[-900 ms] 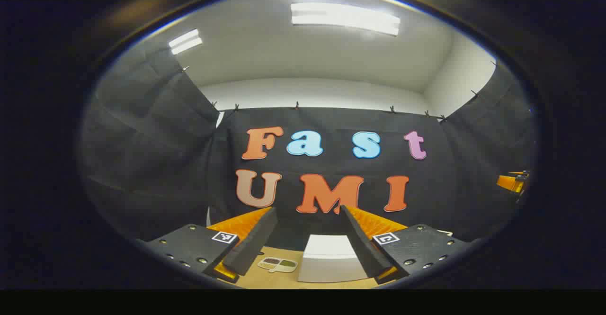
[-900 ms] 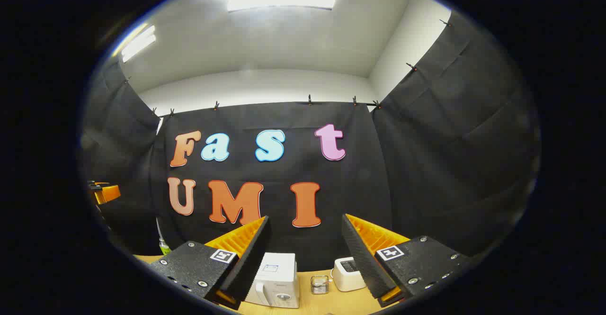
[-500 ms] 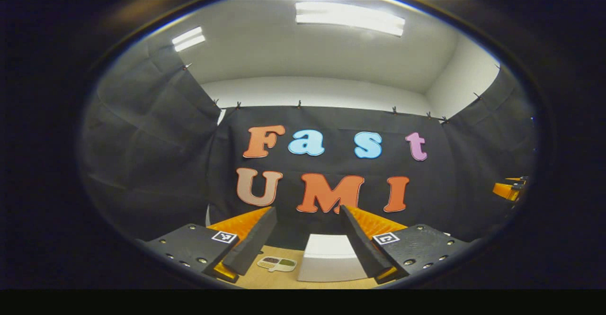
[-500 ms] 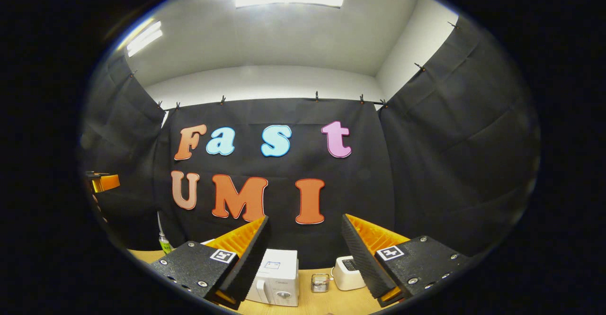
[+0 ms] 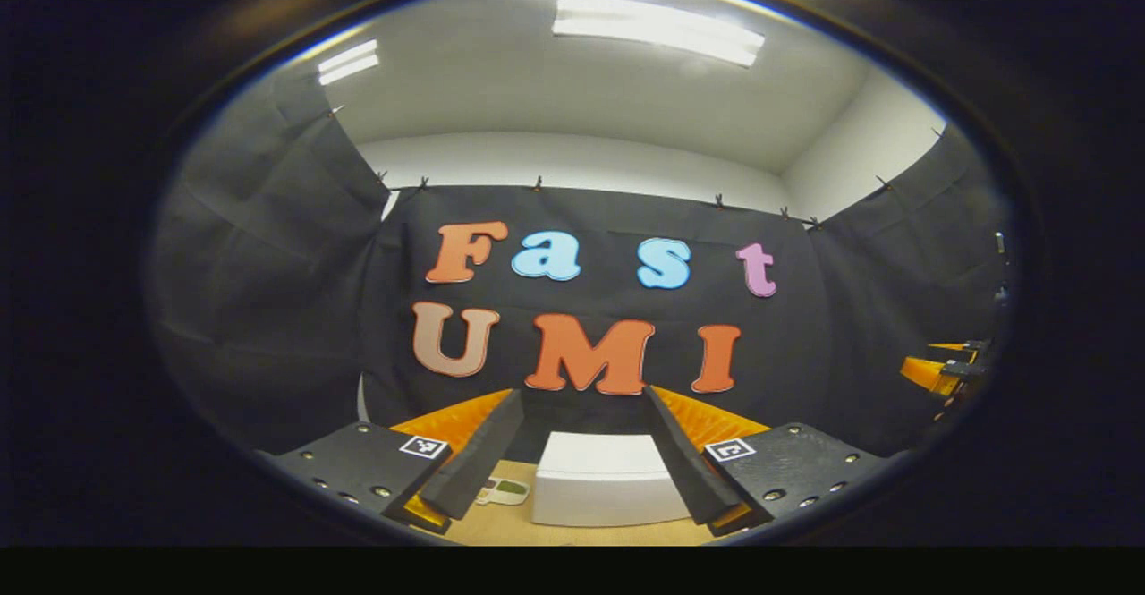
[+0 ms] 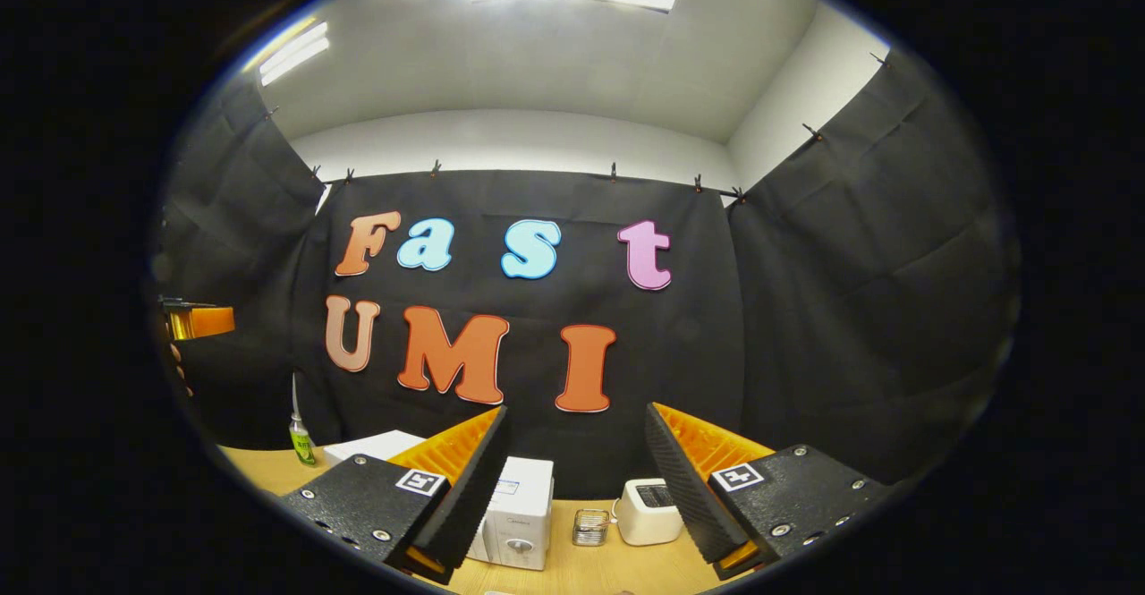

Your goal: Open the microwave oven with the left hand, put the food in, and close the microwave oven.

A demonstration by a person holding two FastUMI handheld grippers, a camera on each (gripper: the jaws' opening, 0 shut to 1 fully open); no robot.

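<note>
Start at the far left of the right gripper view: a small green bottle (image 6: 300,441) stands well to the left of the microwave oven (image 6: 523,514), clear of any path you need.

The food (image 5: 504,490), a small flat tray with coloured portions, lies on the wooden table (image 5: 501,531) just beside the microwave's left side. It sits out in the open there, so a gripper can likely reach it once the door is dealt with.

The microwave itself is the white box straight ahead of your left gripper (image 5: 581,394). Its fingers are spread wide and hold nothing, and the box shows framed in the gap between them. That line-up suits the hand meant to work the door. From the right gripper view you see the dial side of its front. The door side is hidden behind that gripper's own finger, so you cannot tell how the door stands. Judge the opening as not yet begun, since neither gripper touches the oven.

To the right of the microwave stand a small wire holder (image 6: 589,528) and then a white toaster (image 6: 648,510), both apart from it.

Your right gripper (image 6: 576,409) is likewise spread and empty, held high and back from the microwave, seemingly waiting for the food.
</note>
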